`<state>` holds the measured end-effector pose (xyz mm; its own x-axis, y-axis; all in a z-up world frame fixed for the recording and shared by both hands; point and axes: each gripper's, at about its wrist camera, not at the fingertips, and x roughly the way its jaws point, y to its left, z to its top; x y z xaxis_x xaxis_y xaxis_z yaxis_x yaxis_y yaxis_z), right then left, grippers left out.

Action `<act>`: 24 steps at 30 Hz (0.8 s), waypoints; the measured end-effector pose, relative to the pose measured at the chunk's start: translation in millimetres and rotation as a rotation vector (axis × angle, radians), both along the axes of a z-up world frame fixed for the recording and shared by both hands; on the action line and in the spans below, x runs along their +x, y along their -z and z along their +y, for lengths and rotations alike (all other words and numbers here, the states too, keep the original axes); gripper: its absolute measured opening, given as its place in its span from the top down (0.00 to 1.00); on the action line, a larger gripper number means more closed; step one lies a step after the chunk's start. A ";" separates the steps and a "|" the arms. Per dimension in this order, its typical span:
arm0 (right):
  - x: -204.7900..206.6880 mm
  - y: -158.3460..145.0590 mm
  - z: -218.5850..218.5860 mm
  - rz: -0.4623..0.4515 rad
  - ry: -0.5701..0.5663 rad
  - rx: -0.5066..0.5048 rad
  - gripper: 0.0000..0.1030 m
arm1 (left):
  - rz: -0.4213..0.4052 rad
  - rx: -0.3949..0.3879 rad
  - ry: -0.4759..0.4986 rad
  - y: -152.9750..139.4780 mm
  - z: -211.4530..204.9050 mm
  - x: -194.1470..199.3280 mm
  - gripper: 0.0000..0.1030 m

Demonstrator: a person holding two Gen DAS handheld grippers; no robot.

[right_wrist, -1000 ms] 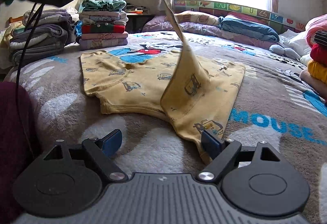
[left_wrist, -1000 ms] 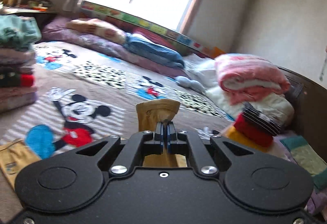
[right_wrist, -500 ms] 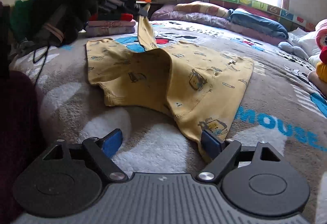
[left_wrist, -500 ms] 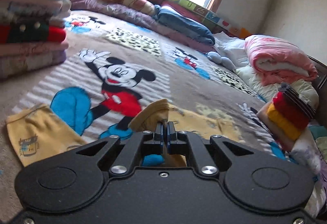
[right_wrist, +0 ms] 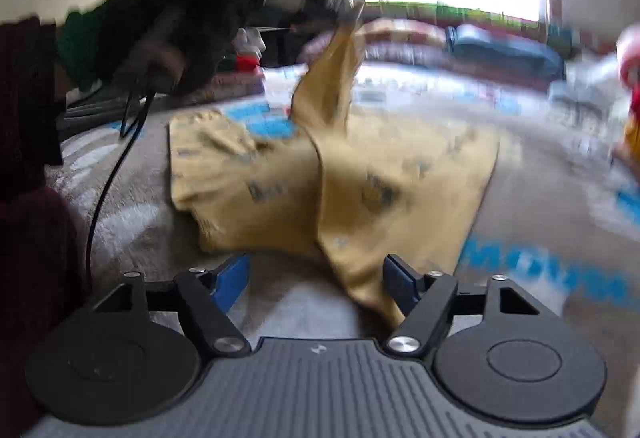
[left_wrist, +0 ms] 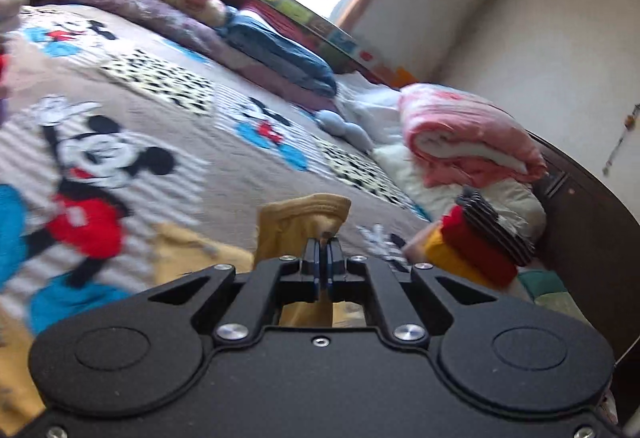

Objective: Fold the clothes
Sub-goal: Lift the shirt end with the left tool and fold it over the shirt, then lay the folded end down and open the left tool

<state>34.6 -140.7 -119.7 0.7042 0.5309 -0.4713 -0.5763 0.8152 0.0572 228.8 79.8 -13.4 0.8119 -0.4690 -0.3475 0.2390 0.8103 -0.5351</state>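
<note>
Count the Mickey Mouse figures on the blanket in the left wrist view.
3: a large Mickey at the left, a small Mickey far left, a third Mickey mid-blanket. A glove print right of the yellow garment hints at a fourth, mostly hidden.

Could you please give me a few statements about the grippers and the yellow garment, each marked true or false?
1. The left gripper is shut on a part of the yellow garment. True.
2. The right gripper is clamped on the garment's hem. False: its fingers stand apart, open, with the garment's near corner between them.
3. The whole garment lies flat on the Mickey Mouse blanket. False: one part is lifted above the rest.
4. A rolled pink blanket lies at the bed's far side. True.
</note>
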 end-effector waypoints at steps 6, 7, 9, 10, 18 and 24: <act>8.4 6.4 -11.0 0.085 0.013 0.085 0.33 | 0.051 0.070 0.003 6.7 -43.6 46.7 0.99; 8.5 5.9 -11.9 0.091 0.012 0.091 0.33 | 0.061 0.085 0.002 9.5 -49.7 54.1 0.99; 8.1 4.5 -15.2 0.111 0.011 0.117 0.33 | 0.081 0.115 -0.001 14.9 -61.8 69.0 0.99; 8.1 3.8 -17.6 0.125 0.012 0.137 0.33 | 0.089 0.124 0.002 18.5 -66.6 74.2 0.99; 23.6 6.7 -52.7 0.284 0.067 0.397 0.35 | 0.138 0.218 0.008 42.5 -95.8 101.3 0.99; 23.1 8.2 -68.9 0.350 0.092 0.504 0.36 | 0.168 0.283 0.017 57.2 -111.1 117.1 0.99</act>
